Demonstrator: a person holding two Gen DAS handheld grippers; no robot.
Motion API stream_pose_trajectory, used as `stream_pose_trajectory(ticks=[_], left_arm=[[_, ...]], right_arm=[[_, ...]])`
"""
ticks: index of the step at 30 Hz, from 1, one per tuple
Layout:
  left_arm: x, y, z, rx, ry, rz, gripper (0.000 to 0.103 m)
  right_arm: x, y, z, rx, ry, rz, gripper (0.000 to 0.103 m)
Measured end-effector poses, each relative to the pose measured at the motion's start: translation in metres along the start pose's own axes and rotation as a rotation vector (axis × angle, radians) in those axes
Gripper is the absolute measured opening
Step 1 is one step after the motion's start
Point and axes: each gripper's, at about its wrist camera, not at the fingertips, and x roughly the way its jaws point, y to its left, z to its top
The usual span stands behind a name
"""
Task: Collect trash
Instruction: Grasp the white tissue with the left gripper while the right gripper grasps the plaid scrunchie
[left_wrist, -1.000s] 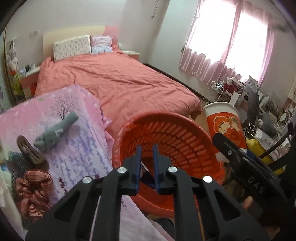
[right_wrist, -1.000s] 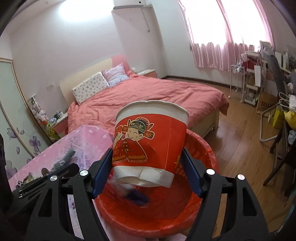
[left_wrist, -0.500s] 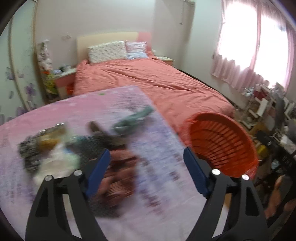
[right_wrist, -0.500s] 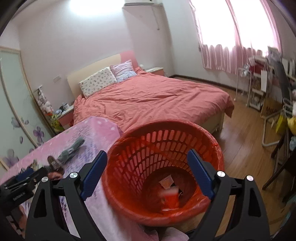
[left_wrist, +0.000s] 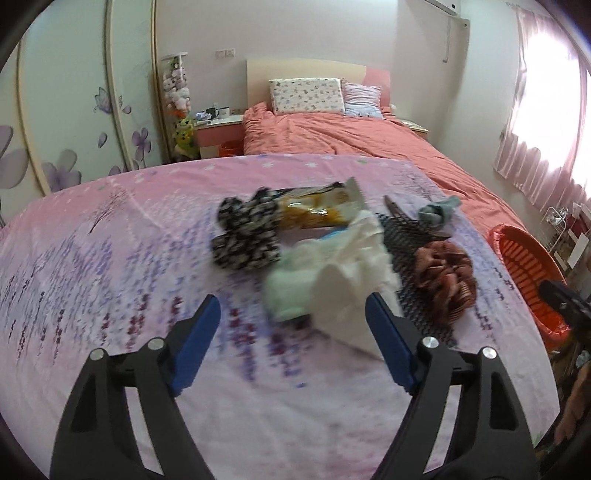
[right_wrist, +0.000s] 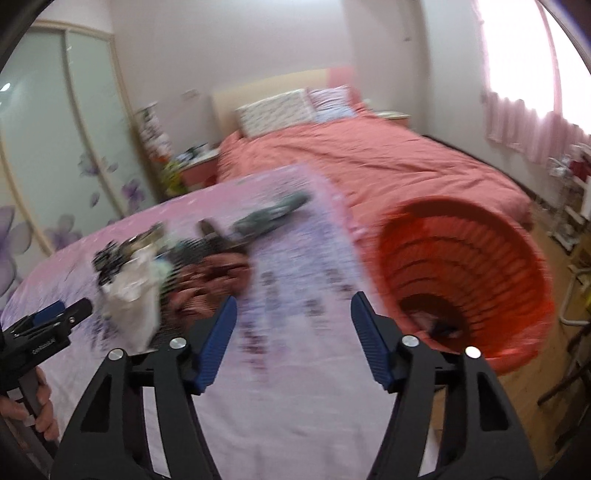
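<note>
My left gripper (left_wrist: 291, 314) is spread wide, empty, crumpled tissue (left_wrist: 347, 273) at one o'clock. My right gripper (right_wrist: 291, 314) gapes empty too, red basket (right_wrist: 509, 258) at two o'clock, scrunchie (right_wrist: 210, 277) at ten.

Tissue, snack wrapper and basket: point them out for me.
tissue (left_wrist: 351, 266), left wrist view, middle of the crumpled white wad
snack wrapper (left_wrist: 317, 210), left wrist view, yellow middle
basket (right_wrist: 476, 258), right wrist view, inner wall

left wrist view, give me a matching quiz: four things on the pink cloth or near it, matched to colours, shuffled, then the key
Things:
1. basket
2. crumpled tissue
3. snack wrapper
4. left claw pads

Colours:
A. blue
B. yellow
C. orange-red
D. white

Pairs: 1-C, 2-D, 3-B, 4-A
</note>
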Motion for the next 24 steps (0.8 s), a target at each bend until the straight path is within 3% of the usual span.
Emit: stream_pose_trajectory(ticks=[5, 9, 13, 19, 24], left_arm=[[0.000, 0.015, -0.003, -0.015, 0.000, -0.028, 0.077], [0.005, 0.009, 0.000, -0.036, 0.000, -0.074, 0.077], [0.014, -0.004, 0.004, -0.053, 0.009, -0.122, 0.077], [0.032, -0.035, 0.011, -0.011, 0.023, -0.117, 0.076], [0.052, -0.051, 0.014, 0.019, 0.051, -0.076, 0.066]], right_arm=[[0.036, 0.046, 0.002, -0.069, 0.037, 0.031, 0.064], [0.066, 0.060, 0.002, -0.099, 0.122, 0.029, 0.064], [0.068, 0.048, -0.002, -0.082, 0.143, 0.008, 0.021], [0.050, 0.021, -0.002, -0.053, 0.104, -0.088, 0.015], [0.055, 0.013, -0.006, -0.043, 0.116, -0.086, 0.015]])
